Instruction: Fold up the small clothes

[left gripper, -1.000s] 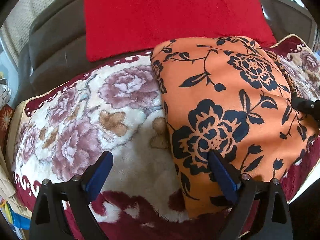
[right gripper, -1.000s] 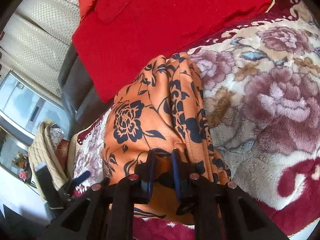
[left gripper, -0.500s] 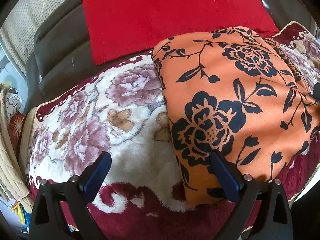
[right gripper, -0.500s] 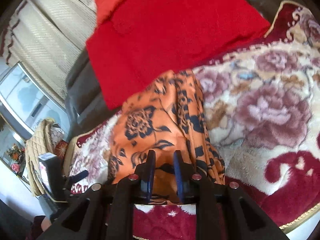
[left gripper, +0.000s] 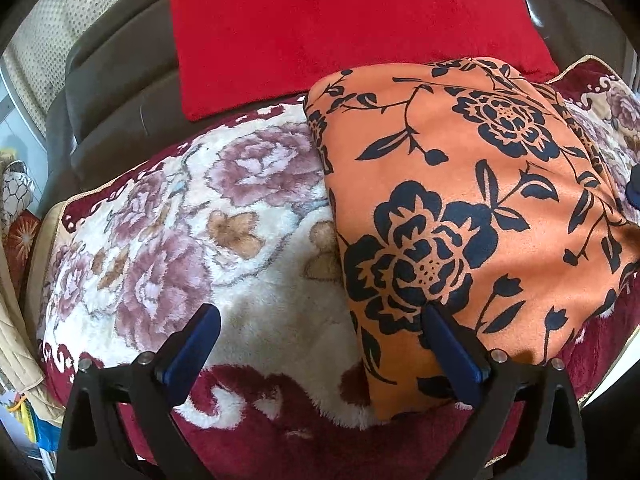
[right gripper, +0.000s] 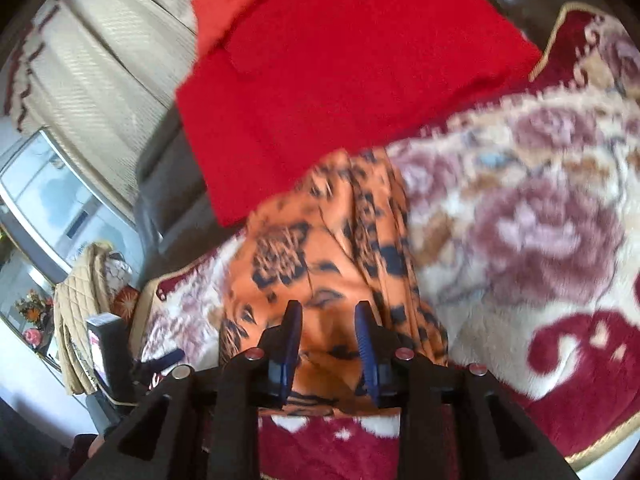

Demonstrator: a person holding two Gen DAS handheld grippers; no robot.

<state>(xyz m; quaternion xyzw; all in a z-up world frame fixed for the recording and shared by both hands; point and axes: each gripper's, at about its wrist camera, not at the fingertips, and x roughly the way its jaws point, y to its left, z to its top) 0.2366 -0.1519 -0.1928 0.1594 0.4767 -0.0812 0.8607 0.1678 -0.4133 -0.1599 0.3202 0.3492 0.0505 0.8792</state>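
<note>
An orange cloth with a dark blue flower print lies folded on a plush floral blanket. My left gripper is open and empty, its right finger just over the cloth's near left corner. In the right wrist view, blurred by motion, the same cloth lies under my right gripper, whose jaws stand partly open with a gap and hold nothing.
A red cushion leans on the dark sofa back behind the blanket. At the left there are a window, a pale curtain and a quilted beige cloth. The left gripper also shows in the right wrist view.
My right gripper was shut on the cloth's edge; its jaws have opened and let go, and it has pulled back and up. The left gripper has drawn back slightly.
</note>
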